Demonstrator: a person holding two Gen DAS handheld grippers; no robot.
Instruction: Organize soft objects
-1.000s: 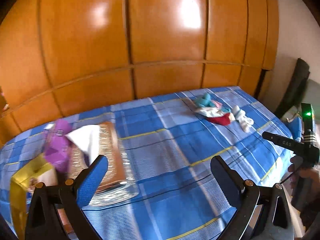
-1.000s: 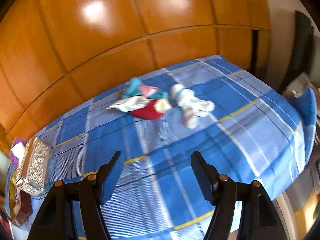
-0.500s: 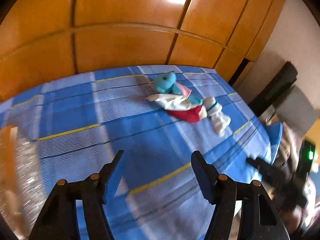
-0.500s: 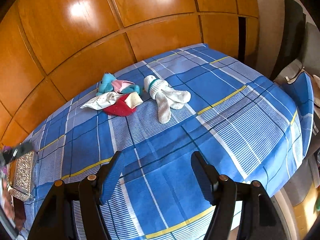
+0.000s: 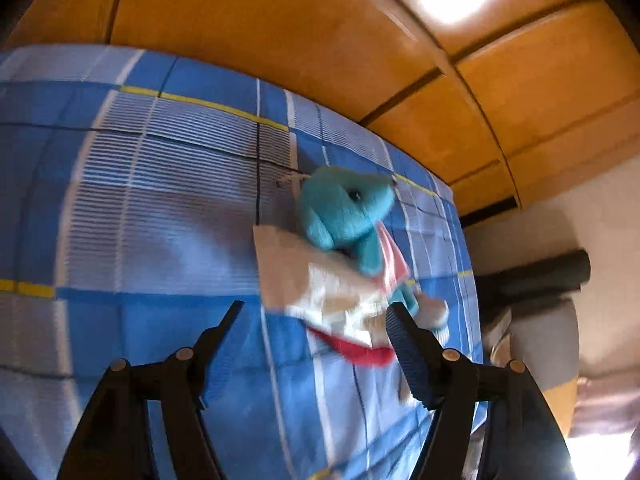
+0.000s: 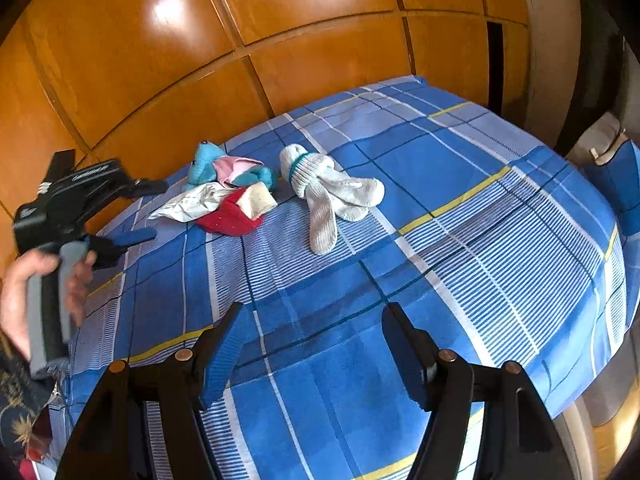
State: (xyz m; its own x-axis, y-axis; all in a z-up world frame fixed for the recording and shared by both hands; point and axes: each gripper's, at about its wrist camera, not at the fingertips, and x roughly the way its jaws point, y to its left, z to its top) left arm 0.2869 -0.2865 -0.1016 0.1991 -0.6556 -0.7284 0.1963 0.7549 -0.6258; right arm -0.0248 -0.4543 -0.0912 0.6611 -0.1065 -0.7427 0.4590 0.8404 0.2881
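Observation:
A pile of soft things lies on the blue checked bedspread: a turquoise plush toy, a white cloth, a red piece and a pink piece. White socks lie just right of the pile. My left gripper is open, close over the white cloth; it also shows in the right wrist view, just left of the pile. My right gripper is open and empty, well short of the socks.
Orange wooden panels rise behind the bed. A dark chair and a white wall stand off the bed's right end. The bed's edge drops away at the right.
My left gripper has swung right and moved in close to the pile, which now fills its view. My right gripper has shifted only slightly; the left gripper has come into its view.

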